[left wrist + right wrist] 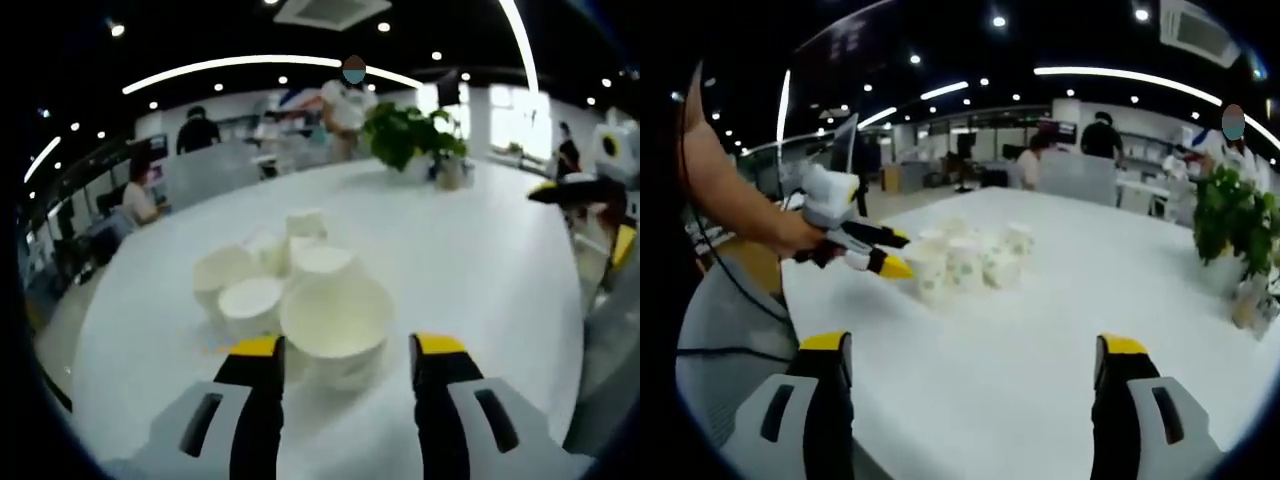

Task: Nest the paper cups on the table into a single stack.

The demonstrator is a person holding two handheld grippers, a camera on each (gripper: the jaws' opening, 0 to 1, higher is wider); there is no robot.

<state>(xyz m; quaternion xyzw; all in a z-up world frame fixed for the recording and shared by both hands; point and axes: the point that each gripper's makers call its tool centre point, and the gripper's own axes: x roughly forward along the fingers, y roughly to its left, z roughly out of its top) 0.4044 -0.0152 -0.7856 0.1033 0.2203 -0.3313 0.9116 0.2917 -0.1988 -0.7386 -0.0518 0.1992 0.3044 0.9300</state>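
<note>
Several white paper cups (290, 275) with a faint green print stand bunched together on the white table (480, 270). The nearest cup (335, 315) shows its open mouth just ahead of my left gripper (347, 352), whose yellow-tipped jaws stand open on either side of it without touching. In the right gripper view the cup group (965, 260) lies mid-table, well ahead of my right gripper (973, 348), which is open and holds nothing. There the left gripper (898, 253), held by a hand, comes in from the left with its tips at the leftmost cup (930, 272). The right gripper (570, 190) shows at the far right.
A potted green plant (410, 135) stands at the far end of the table, also at the right as the plant (1235, 225). Bare table (1040, 350) surrounds the cups. People sit and stand at desks beyond the table. The table's near edge runs under the left hand.
</note>
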